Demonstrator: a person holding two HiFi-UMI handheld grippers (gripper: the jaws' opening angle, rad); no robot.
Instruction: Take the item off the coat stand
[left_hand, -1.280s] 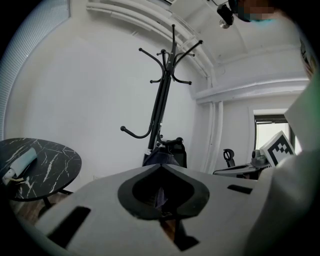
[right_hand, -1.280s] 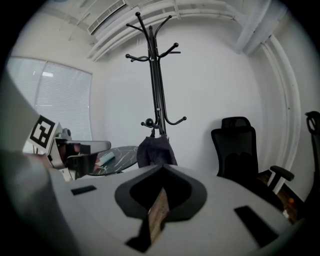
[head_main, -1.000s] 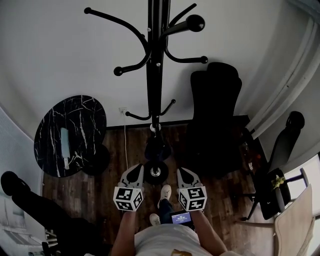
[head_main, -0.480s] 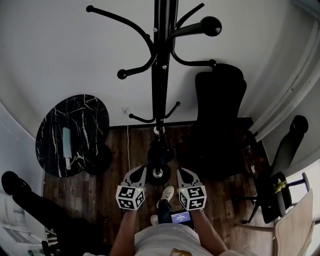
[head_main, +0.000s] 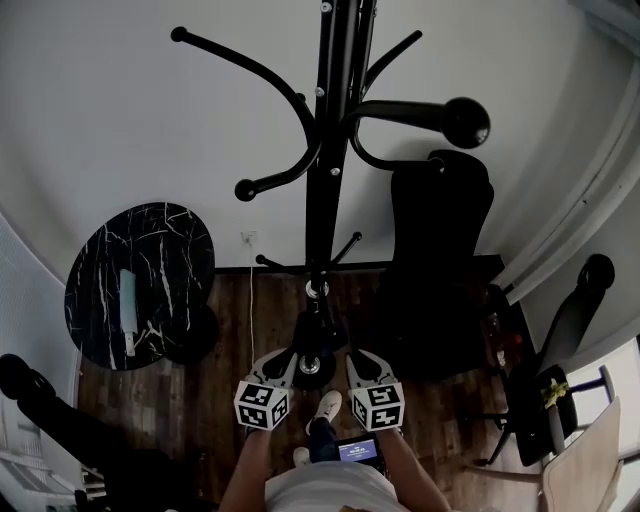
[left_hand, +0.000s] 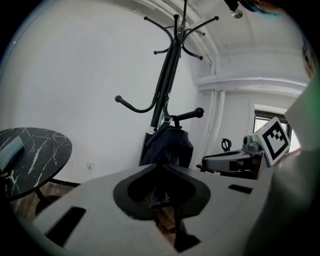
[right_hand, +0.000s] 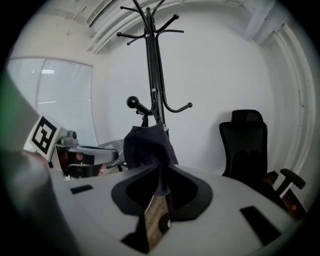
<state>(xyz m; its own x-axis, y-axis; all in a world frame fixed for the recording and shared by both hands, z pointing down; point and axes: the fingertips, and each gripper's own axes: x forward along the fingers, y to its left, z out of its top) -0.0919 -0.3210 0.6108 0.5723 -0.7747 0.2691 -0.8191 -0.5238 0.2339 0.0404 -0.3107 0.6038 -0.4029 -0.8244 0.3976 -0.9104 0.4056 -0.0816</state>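
The black coat stand (head_main: 325, 170) rises straight ahead of me, its curved hooks bare at the top. A dark cloth item (head_main: 318, 325) hangs low on its pole, also seen in the left gripper view (left_hand: 167, 145) and the right gripper view (right_hand: 147, 142). My left gripper (head_main: 283, 356) is held just short of the stand's base, jaws together (left_hand: 162, 166). My right gripper (head_main: 355, 356) is level beside it. Its jaws are opening, with a narrow gap (right_hand: 161, 168) and nothing pressed between them. The item hangs beyond both sets of tips.
A round black marble table (head_main: 140, 285) stands at the left with a pale object (head_main: 128, 300) on it. A black office chair (head_main: 435, 250) is right of the stand, with more chairs (head_main: 560, 380) at the far right. The floor is wood.
The stand looms larger and its hooks sit lower in the head view. Both grippers have stayed side by side, slightly lower in the picture.
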